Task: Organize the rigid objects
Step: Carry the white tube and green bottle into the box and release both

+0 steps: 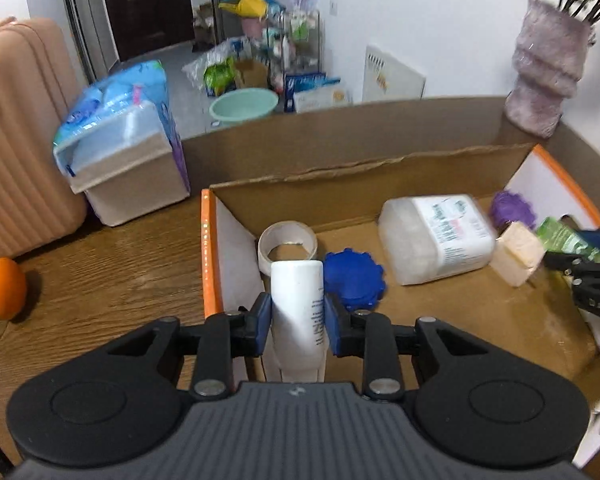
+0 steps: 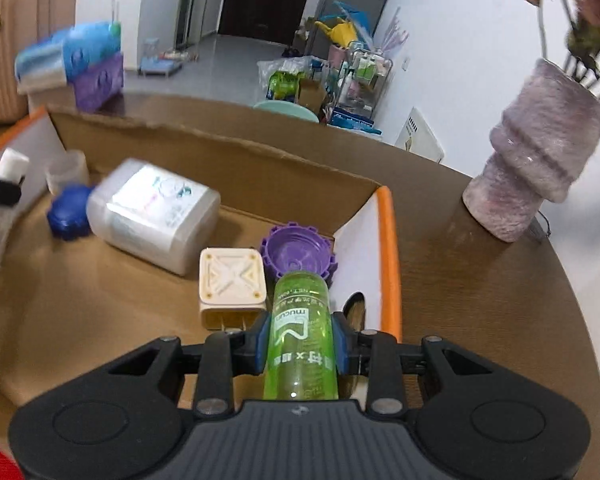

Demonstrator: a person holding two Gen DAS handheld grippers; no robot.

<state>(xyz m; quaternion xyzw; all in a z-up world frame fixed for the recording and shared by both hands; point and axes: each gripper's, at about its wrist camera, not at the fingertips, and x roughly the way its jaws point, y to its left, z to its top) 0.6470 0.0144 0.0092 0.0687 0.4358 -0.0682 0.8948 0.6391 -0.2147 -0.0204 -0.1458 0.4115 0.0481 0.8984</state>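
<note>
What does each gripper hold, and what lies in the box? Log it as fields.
left gripper: shut on white bottle
right gripper: shut on green bottle
container: cardboard box
inside: tape roll, blue cap, clear jar on its side, cream block, purple cap
beside box: fuzzy vase

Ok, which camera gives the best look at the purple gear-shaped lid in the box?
The right wrist view: the purple lid sits close, sharp, open side showing, just past the green bottle. In the left wrist view it is small, blurred and partly hidden behind the cream block.
</note>
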